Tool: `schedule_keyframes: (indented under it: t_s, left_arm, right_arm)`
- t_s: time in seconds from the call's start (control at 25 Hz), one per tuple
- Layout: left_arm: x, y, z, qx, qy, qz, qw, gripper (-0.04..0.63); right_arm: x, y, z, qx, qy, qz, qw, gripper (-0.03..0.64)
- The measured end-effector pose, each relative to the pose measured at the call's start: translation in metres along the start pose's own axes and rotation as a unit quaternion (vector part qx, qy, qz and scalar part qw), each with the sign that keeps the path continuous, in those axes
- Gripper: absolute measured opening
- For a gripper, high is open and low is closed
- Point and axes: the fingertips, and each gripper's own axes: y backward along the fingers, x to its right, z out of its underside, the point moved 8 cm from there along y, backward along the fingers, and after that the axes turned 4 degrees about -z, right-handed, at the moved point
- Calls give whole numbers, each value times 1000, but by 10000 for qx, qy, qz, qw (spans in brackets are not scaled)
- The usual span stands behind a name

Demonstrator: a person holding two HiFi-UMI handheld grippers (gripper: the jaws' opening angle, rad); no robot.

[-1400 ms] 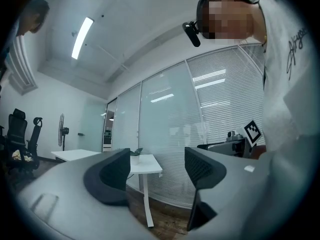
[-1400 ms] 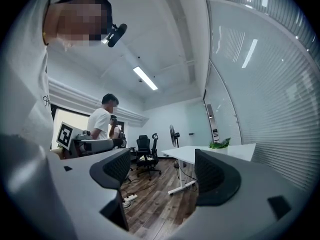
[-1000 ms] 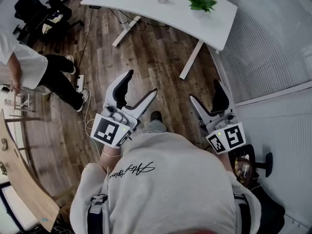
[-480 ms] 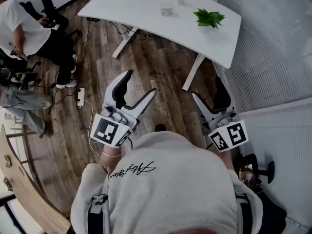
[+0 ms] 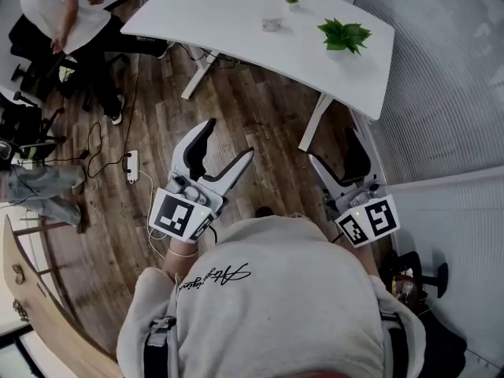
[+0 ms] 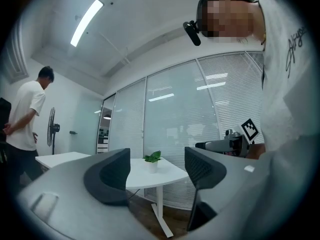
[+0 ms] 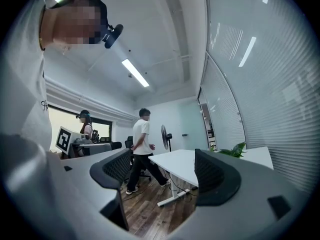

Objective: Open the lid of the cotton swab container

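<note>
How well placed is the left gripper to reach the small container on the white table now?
Probably not yet: the left gripper is held open well short of the table, though nothing blocks the container.

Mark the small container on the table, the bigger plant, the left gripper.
small container [image 5: 272, 24]: head view, its body.
bigger plant [image 5: 344, 31]: head view, leaves.
left gripper [image 5: 230, 138]: head view, midway between fingertips.

An office: long white desk [image 5: 228, 22], potted plant [image 5: 344, 35], blind-covered glass partitions [image 6: 175, 124], ceiling strip light [image 6: 86, 22], wood-plank floor [image 5: 260, 109].
</note>
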Motion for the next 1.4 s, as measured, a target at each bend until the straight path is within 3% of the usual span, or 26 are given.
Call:
schedule_keyframes:
  t_s: [0.68, 1.4]
  left_arm:
    - [-14, -8, 1, -42, -2, -184, 9998, 327]
    - [-18, -12, 11, -139, 112, -51, 9998, 327]
  right_arm:
    - [12, -24, 0, 27, -103, -210, 9997, 385]
    - [14, -18, 5, -95, -165, -38, 9998, 385]
